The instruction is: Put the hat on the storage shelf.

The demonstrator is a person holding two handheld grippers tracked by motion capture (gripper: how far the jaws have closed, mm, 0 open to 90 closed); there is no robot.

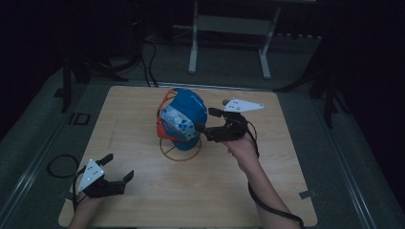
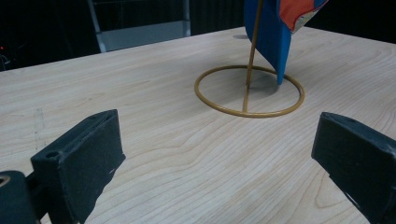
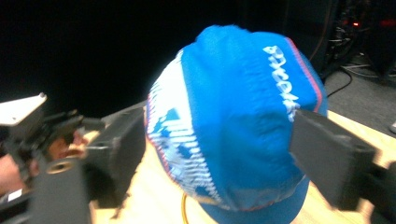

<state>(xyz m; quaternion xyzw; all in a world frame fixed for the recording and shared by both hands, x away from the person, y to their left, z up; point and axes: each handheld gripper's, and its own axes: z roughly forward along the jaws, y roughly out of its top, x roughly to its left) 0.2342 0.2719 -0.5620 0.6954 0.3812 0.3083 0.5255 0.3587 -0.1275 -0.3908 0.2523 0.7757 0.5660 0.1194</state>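
Observation:
A blue cap (image 1: 184, 117) with an orange underside and white lettering hangs on a thin gold wire stand; the stand's ring base (image 1: 180, 151) lies flat on the table. My right gripper (image 1: 205, 120) is open at the cap's right side. In the right gripper view its jaws stand on either side of the cap (image 3: 233, 126), and I cannot tell whether they touch the fabric. My left gripper (image 1: 118, 167) is open near the table's front left corner with nothing between its jaws. From the left gripper view (image 2: 217, 140) the ring base (image 2: 250, 91) and the cap's lower edge (image 2: 273, 32) lie ahead.
The light wooden table (image 1: 143, 205) stands in a dark room. A white metal frame (image 1: 193, 47) stands on the floor behind it, and cables (image 1: 150, 62) lie there too. A cable loop (image 1: 62, 164) lies on the floor at the left.

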